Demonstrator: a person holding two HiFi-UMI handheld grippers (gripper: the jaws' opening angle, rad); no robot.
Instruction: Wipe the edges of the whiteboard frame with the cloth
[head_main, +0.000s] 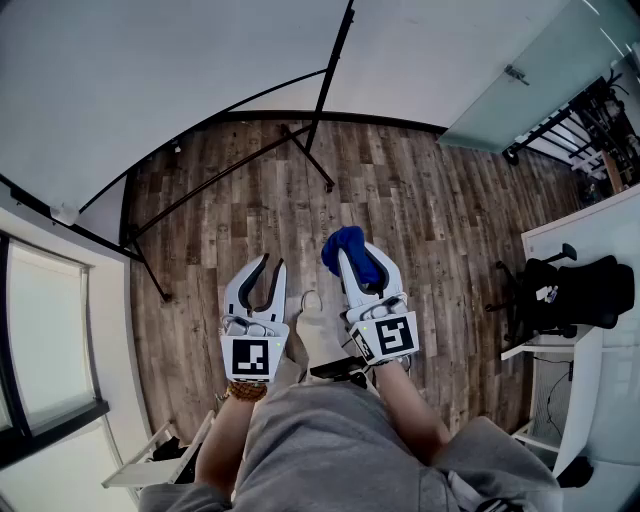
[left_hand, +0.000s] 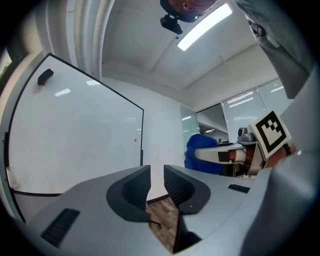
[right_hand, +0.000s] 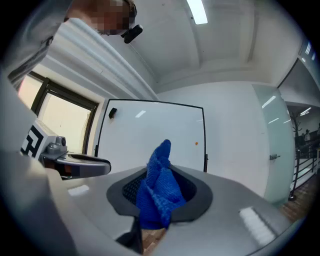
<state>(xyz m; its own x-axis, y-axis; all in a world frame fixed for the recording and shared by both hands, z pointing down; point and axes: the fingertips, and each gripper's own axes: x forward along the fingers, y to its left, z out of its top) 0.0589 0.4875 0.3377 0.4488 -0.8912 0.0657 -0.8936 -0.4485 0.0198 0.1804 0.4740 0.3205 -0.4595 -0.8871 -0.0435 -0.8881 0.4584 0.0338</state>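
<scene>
Facing the whiteboard (right_hand: 150, 135) at the centre of the right gripper view, the blue cloth (right_hand: 159, 172) was clamped bunched in the right gripper (right_hand: 161, 192), seemingly readied for the black frame (right_hand: 204, 131), still well apart, while the left gripper (left_hand: 157, 181) was held empty, jaws narrowly parted.

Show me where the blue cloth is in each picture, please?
Head view: the cloth is just right of centre, pinched in the right gripper.
Left gripper view: the cloth is right of centre, beyond the empty left gripper.
Right gripper view: the cloth is low in the centre, between the jaws.
Shared landmark: the whiteboard, ahead of the grippers in all three.
</scene>
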